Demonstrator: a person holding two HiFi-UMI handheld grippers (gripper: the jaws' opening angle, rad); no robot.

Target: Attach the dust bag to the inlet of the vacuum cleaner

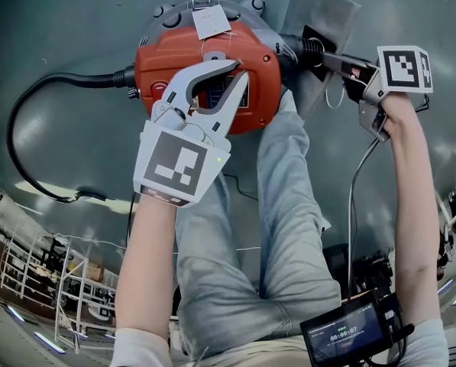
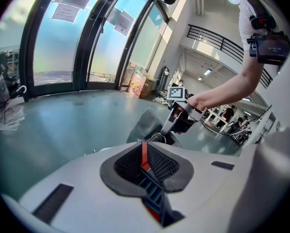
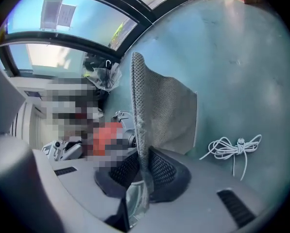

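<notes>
Grey fabric dust bag (image 1: 325,14) sits right beside the black inlet (image 1: 305,49) on the side of the red vacuum cleaner (image 1: 159,63); the bag looks flat and its contents aren't visible. A white paper tag (image 1: 211,21) lies on the vacuum's top, print too small to read. The right gripper (image 1: 328,60) is nearly closed, pinching the bag's hem, and the left gripper (image 1: 241,69) has its jaws clamped on a thin red edge, probably part of the vacuum's body.

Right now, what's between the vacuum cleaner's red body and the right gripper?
Head view: the black ribbed inlet, with the grey dust bag showing behind it.
</notes>
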